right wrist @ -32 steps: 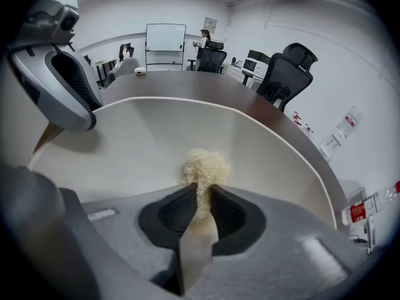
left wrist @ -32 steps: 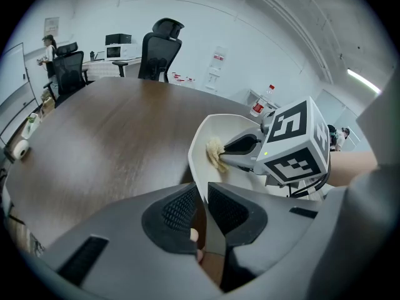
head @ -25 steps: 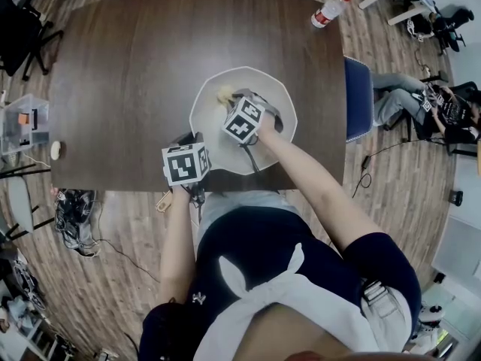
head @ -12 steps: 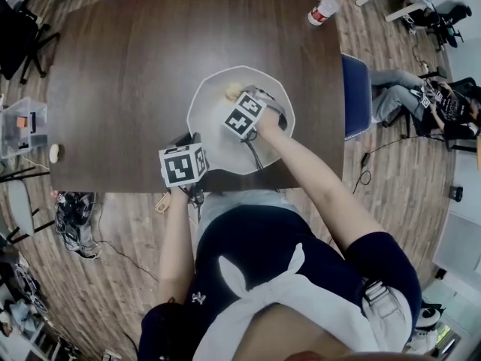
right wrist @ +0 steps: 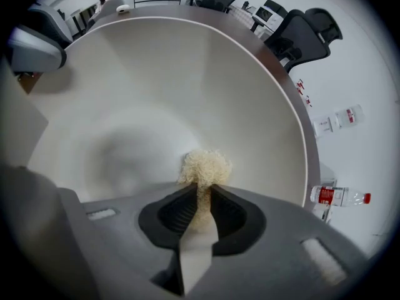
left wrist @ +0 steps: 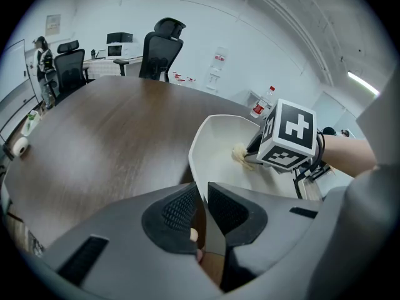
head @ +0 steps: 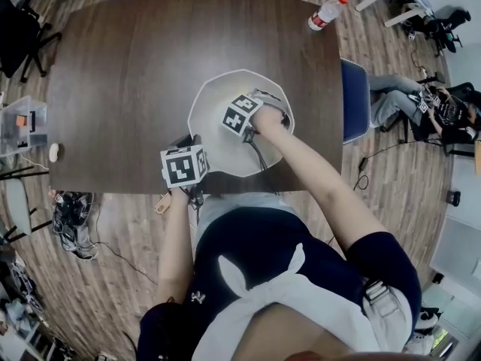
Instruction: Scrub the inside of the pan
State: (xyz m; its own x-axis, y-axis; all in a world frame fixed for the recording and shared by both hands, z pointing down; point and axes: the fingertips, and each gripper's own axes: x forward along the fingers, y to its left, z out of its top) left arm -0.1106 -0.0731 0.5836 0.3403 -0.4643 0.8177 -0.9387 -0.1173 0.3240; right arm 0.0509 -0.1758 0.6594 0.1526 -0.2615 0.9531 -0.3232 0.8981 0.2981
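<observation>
Rubbing the middle of the pan (right wrist: 156,74), the right gripper (right wrist: 201,189) pinches a fluffy scrubber (right wrist: 205,166); the left gripper (left wrist: 201,195) clamps the rim (left wrist: 192,158) at 7 o'clock. The sides seem left to do.

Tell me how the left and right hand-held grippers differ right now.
The left hand-held gripper clamps the near edge of the pan; the right hand-held gripper clamps a pale fuzzy scrubber. The left sits at the pan's rim, outside the bowl; the right reaches down inside, scrubber on the white inner surface. Shared: both are shut on something.
</observation>
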